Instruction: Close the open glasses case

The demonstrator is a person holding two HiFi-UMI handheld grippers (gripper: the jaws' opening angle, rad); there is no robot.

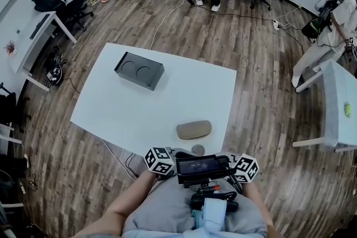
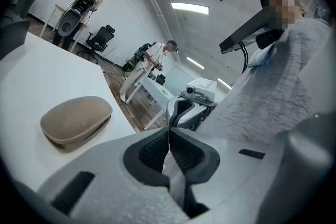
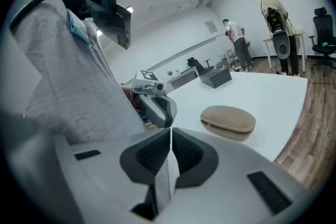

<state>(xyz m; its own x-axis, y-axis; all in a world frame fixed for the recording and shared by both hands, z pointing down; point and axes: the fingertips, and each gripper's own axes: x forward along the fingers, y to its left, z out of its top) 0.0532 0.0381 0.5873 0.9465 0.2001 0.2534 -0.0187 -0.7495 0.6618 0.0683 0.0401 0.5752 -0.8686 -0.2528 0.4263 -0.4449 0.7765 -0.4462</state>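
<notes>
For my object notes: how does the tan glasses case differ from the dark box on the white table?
The glasses case is tan and rounded; the dark box is nearly black with straight edges. The glasses case has a smooth top; the dark box has two round hollows in its top. The glasses case lies by the near edge of the table; the dark box sits farther away. Both rest on the table, untouched.

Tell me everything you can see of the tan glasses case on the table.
The glasses case is a tan, rounded oval clamshell with a matte, fabric-like look. Its lid is down on the base, a dark seam running along the side. It lies flat near the person's edge of the white table, and only the table touches it.
</notes>
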